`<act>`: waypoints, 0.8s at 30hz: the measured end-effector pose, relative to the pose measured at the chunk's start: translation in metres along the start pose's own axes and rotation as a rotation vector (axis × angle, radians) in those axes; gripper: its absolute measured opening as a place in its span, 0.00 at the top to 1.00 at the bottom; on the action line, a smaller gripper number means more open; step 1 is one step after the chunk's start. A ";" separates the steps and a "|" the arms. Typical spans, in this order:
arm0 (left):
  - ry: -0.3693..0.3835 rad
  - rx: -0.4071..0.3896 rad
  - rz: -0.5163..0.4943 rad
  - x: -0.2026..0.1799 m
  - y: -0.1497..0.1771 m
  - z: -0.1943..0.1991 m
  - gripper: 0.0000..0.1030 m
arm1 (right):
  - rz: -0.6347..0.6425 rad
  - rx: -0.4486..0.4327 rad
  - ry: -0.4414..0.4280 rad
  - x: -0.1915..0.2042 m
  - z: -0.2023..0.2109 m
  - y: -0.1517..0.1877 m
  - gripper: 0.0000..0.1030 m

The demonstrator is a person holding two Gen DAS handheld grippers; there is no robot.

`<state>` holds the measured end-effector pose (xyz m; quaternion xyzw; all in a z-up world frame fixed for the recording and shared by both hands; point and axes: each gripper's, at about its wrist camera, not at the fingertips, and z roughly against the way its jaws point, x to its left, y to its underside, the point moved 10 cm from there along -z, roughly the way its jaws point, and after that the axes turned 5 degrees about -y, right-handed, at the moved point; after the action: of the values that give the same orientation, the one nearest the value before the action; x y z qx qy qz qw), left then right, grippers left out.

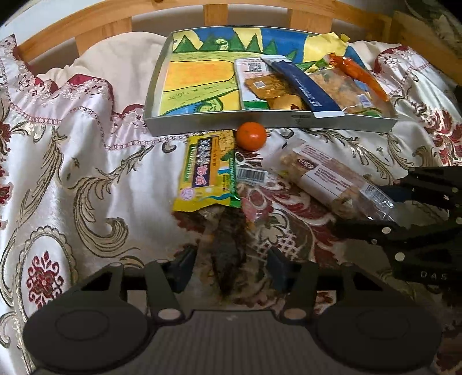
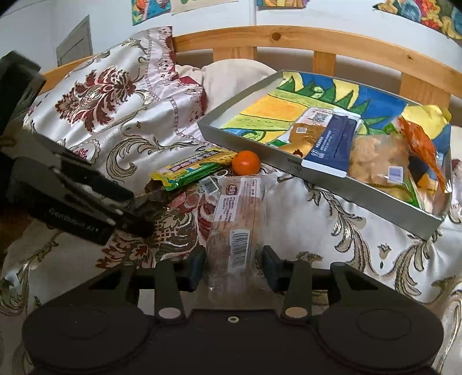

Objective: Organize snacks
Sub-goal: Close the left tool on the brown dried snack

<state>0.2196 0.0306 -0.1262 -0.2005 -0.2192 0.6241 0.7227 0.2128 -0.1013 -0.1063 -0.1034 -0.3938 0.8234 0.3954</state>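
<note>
Bed (image 1: 72, 161): tray (image 1: 260, 124) part-filled; mandarin (image 1: 251, 135) and two packets remain. Left tongs (image 1: 228, 264) straddle the yellow packet (image 1: 209, 170), right tongs (image 2: 234, 264) the clear packet (image 2: 236, 219); contact unclear.

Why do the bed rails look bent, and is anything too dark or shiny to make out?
Left wrist view: the fisheye lens bows the wooden headboard, and the dark snack between the fingers lies in murky shadow. Right wrist view: same bowing, and glare whitens the clear wrapper.
</note>
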 end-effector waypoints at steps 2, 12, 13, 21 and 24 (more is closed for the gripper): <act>-0.015 -0.008 0.000 0.001 -0.002 -0.001 0.21 | -0.014 -0.002 -0.004 0.000 0.001 -0.001 0.56; -0.059 0.006 0.035 0.009 -0.012 -0.017 0.26 | 0.002 -0.035 0.004 -0.001 -0.008 -0.004 0.39; -0.062 0.007 0.032 0.007 -0.012 -0.016 0.29 | 0.008 -0.037 0.007 0.000 -0.010 -0.004 0.39; -0.058 0.051 0.040 -0.008 -0.005 -0.007 0.50 | 0.103 -0.051 0.055 0.006 -0.009 -0.004 0.55; -0.052 0.066 0.072 -0.008 -0.005 -0.004 0.51 | 0.115 -0.050 0.061 0.006 -0.009 -0.004 0.56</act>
<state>0.2255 0.0216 -0.1272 -0.1681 -0.2096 0.6615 0.7001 0.2151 -0.0907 -0.1085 -0.1607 -0.3951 0.8311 0.3568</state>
